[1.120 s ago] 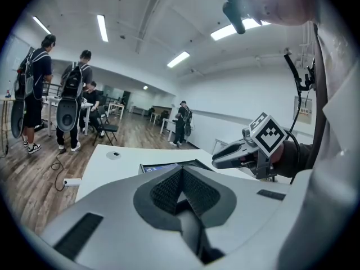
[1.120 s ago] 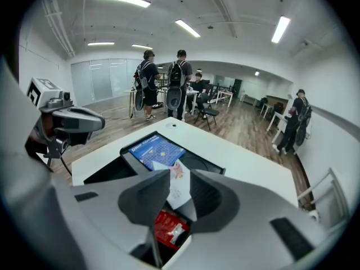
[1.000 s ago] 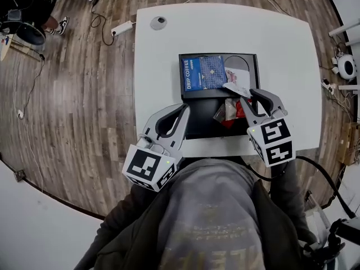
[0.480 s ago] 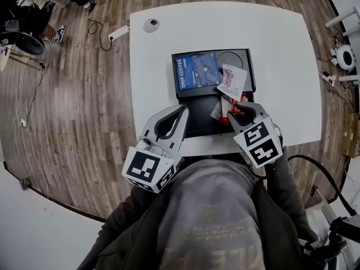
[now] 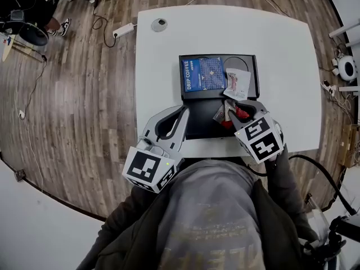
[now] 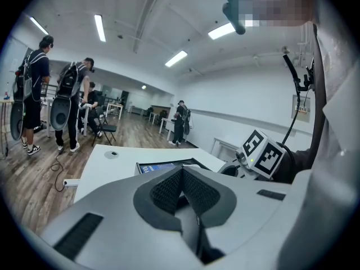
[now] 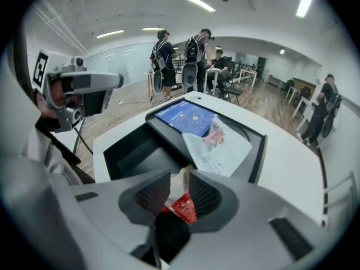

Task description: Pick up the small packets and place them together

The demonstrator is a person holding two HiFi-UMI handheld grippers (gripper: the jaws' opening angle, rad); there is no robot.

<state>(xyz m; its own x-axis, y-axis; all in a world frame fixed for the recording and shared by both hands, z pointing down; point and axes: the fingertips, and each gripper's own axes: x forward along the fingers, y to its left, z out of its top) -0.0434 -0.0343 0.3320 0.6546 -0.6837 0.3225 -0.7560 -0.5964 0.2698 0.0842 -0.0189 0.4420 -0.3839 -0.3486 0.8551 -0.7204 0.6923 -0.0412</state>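
Pinched between the ribbed pads [image 7: 206,194] of the right gripper [image 7: 179,184], lower centre of its own view: a crumpled packet [image 7: 184,207], glossy red below, clear and wrinkled above, bulging up past the pad tips. Jaws part-way closed, pressing on it from both sides. In the head view, right of centre, over the near half of a black tray [image 5: 197,125]; resting on the tray floor or lifted, cannot tell. Just beyond, toward the top of the frame, a flat white packet [image 5: 238,83] with a pink picture and small print, lying tilted across the tray's far right compartment. Left of that, in the same tray, a blue box [image 5: 202,73] marked DRIP COFFEE. Under all this, a white table [image 5: 281,49]. Lower left of the head view, the left gripper [image 5: 183,110]: jaws shut pad to pad on nothing, tip by the tray's left edge, apart from both packets.
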